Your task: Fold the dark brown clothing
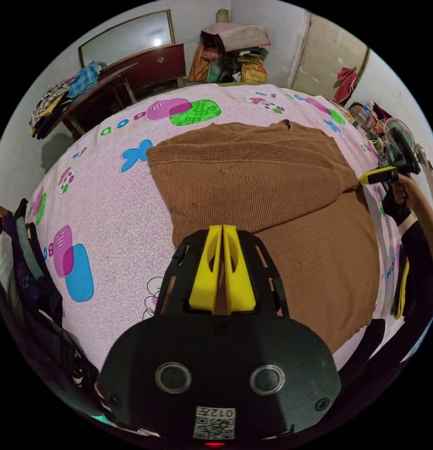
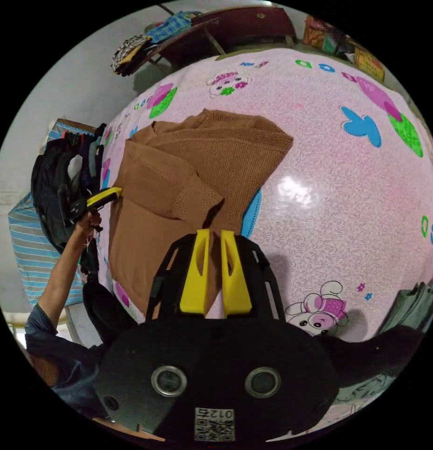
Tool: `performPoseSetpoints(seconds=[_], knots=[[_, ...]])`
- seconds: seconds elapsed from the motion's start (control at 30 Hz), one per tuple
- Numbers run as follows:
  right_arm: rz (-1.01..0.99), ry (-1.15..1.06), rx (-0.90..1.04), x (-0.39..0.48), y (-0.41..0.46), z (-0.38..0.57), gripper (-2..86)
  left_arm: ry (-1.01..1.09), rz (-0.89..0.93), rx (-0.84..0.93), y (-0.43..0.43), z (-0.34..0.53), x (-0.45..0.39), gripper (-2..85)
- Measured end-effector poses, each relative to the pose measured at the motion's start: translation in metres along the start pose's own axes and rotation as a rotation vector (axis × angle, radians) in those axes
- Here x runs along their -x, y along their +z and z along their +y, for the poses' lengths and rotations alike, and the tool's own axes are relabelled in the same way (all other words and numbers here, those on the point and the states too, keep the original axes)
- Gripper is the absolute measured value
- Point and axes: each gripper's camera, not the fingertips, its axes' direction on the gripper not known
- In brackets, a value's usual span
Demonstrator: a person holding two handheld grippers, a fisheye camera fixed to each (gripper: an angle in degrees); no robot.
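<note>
Both claws are pinching the sweater: left claw at 6 o'clock, right claw on a corner. Keeping the edges level is advisable, I think.

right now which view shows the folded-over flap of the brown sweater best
The left gripper view: the brown sweater lies broad and centred there, its folded flap's diagonal edge fully visible. The right gripper view shows it sideways and smaller, partly behind the right tool.
</note>
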Motion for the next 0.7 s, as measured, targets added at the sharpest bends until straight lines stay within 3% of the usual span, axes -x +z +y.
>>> performPoseSetpoints(seconds=[0.13, 0.37, 0.5, 0.57, 0.7], knots=[[-0.007, -0.014, -0.159, -0.002, -0.013, -0.005, 4.5, -0.004, -0.023, -0.037, -0.007, 0.004, 0.005, 0.8], [0.013, -0.093, -0.106, 0.004, 0.008, -0.013, 4.6, -0.010, -0.056, 0.005, 0.007, 0.001, 0.014, 0.8], [0.185, -0.241, -0.068, 0.026, 0.010, -0.006, -0.2, 0.000, -0.071, 0.037, 0.015, 0.003, 0.014, 0.7], [0.175, -0.270, -0.088, 0.030, 0.002, -0.005, -0.7, -0.011, -0.067, 0.031, 0.016, 0.004, 0.017, 0.7], [0.173, -0.192, -0.311, 0.020, -0.034, 0.006, -0.9, -0.021, -0.060, 0.025, 0.016, 0.008, 0.021, 0.7]])
